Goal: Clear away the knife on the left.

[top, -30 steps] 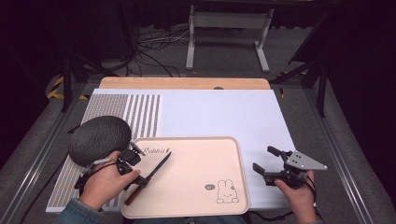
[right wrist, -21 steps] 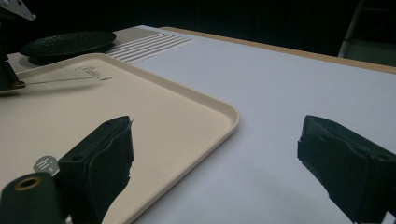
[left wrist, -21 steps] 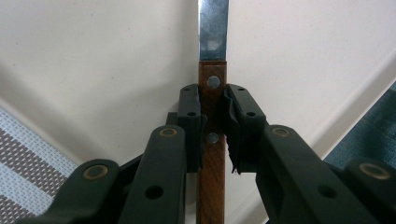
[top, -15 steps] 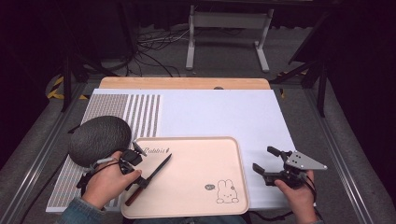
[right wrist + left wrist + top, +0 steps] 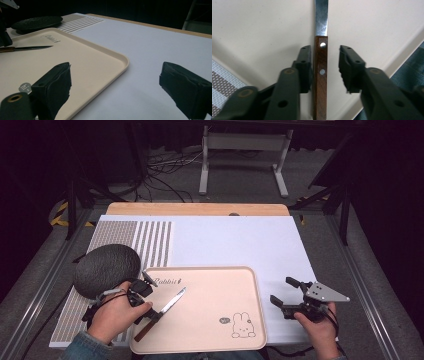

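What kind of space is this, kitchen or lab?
Probably a lab or recording rig, not a kitchen: dark curtained surround, loose cables on the floor, a metal stand behind the table, and handheld grippers working over a tray.

The tray (image 5: 210,285) bears "Rabbit" in script at its far left corner.

Knife (image 5: 162,310) on tray (image 5: 225,285) (left side), beside mat (image 5: 125,240).

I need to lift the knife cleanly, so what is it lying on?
The knife lies on the beige tray, blade and wooden handle flat on its surface near the left rim. The left claw straddles the handle, jaws open. What lies under the tray there is covered.
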{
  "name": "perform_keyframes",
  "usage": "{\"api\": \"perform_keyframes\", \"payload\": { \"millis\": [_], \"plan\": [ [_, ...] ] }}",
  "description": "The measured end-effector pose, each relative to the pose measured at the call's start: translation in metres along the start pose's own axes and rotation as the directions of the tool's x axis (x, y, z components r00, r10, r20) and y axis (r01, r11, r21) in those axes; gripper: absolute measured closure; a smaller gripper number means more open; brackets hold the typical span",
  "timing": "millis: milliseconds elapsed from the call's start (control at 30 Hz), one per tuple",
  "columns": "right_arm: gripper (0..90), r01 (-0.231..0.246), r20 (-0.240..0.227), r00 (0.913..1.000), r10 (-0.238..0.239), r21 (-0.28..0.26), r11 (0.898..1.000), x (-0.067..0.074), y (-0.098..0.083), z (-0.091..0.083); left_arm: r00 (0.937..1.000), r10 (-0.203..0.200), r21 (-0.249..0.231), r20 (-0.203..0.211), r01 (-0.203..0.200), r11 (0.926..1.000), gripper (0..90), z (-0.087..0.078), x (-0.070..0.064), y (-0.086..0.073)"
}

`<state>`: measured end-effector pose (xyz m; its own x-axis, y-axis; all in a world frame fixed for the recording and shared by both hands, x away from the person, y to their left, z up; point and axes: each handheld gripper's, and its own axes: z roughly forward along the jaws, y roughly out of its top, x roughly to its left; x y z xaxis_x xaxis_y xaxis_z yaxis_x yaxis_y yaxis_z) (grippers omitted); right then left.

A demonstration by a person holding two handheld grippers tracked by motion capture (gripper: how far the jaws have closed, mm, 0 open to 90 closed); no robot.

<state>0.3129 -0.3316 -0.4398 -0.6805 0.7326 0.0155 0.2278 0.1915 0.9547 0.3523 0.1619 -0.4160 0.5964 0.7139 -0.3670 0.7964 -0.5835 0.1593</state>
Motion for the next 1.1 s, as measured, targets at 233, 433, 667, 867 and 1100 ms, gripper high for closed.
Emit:
{"api": "perform_keyframes", "payload": {
  "millis": [233, 433, 667, 867, 1100],
  "plan": [
    [10.7, 0.0, -0.001, 1.0, 0.0, -0.001, 1.0, 0.0, 0.0, 0.0, 0.9962, 0.082, -0.084, -0.031, -0.084, 0.9929, 28.1, -0.005, -0.01, 0.0],
    [10.2, 0.0, -0.004, 1.0, 0.0, -0.003, 1.0, 0.0, 0.0, 0.0, 0.9679, 0.232, -0.195, -0.096, -0.247, 0.9491, 16.9, -0.014, -0.018, 0.002],
    [9.9, 0.004, -0.002, 1.0, -0.004, -0.002, 1.0, 0.0, 0.0, 0.0, 0.912, 0.378, -0.243, -0.159, -0.407, 0.8804, 21.4, -0.012, -0.025, 0.01],
    [9.4, 0.007, -0.005, 1.0, -0.007, -0.001, 1.0, 0.0, -0.001, 0.0, 0.8285, 0.52, -0.252, -0.207, -0.559, 0.79, 37.4, -0.001, -0.03, 0.019],
    [9.3, 0.009, -0.01, 0.9999, -0.009, 0.0, 1.0, 0.0, -0.001, 0.0, 0.7791, 0.603, -0.213, -0.171, -0.627, 0.7495, 75.4, 0.008, -0.035, 0.024]
  ]
}}
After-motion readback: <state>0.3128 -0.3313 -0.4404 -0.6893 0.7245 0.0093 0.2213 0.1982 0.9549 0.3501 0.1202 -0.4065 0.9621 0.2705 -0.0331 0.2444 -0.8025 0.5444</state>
